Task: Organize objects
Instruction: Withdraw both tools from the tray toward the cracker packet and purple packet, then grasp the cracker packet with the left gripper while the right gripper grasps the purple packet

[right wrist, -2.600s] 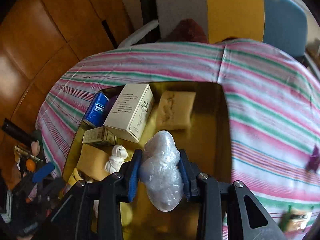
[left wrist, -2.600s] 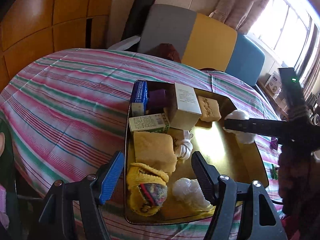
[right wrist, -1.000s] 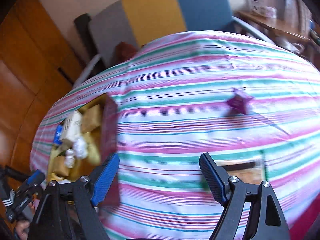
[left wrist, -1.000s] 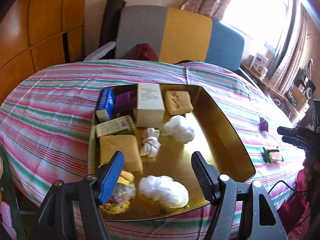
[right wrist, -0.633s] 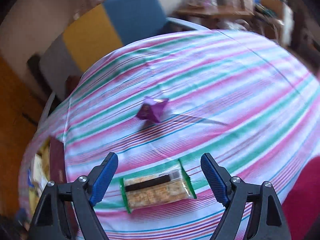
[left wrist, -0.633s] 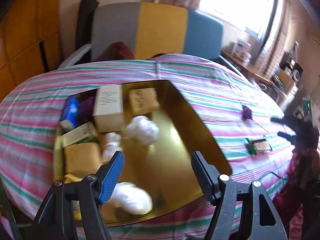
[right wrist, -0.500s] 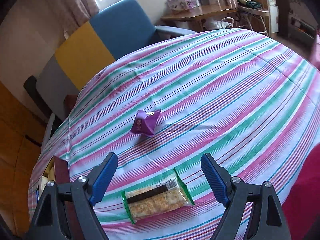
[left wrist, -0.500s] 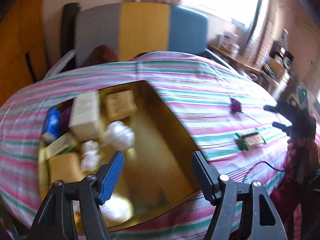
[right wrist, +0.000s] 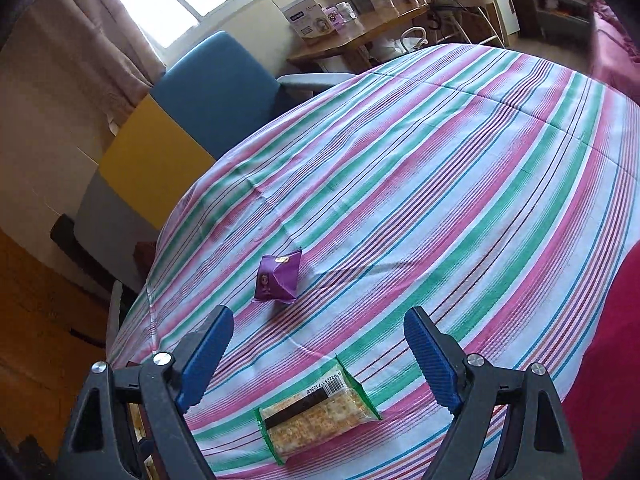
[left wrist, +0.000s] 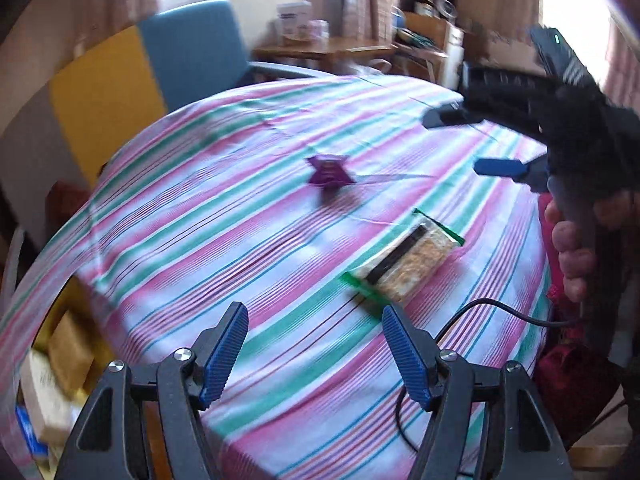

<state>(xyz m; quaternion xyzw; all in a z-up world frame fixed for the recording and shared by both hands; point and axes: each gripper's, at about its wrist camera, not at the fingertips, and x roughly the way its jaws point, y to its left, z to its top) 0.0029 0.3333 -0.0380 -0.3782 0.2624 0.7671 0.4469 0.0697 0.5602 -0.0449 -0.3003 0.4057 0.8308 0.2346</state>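
Cracker packet (right wrist: 316,414) lies flat on the striped tablecloth (right wrist: 420,200), just below the right gripper (right wrist: 316,364), whose empty jaws are opening. Left gripper (left wrist: 316,350) is spread wide, nothing held. Packet judged light, crinkly, slippery, contents brittle; best pinched gently across the short width at mid-length. Purple sachet (right wrist: 278,276) lies nearby.

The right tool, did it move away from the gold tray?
Yes. The right tool, which held a white bundle over the tray, now hangs open above the cracker packet on the striped tablecloth.
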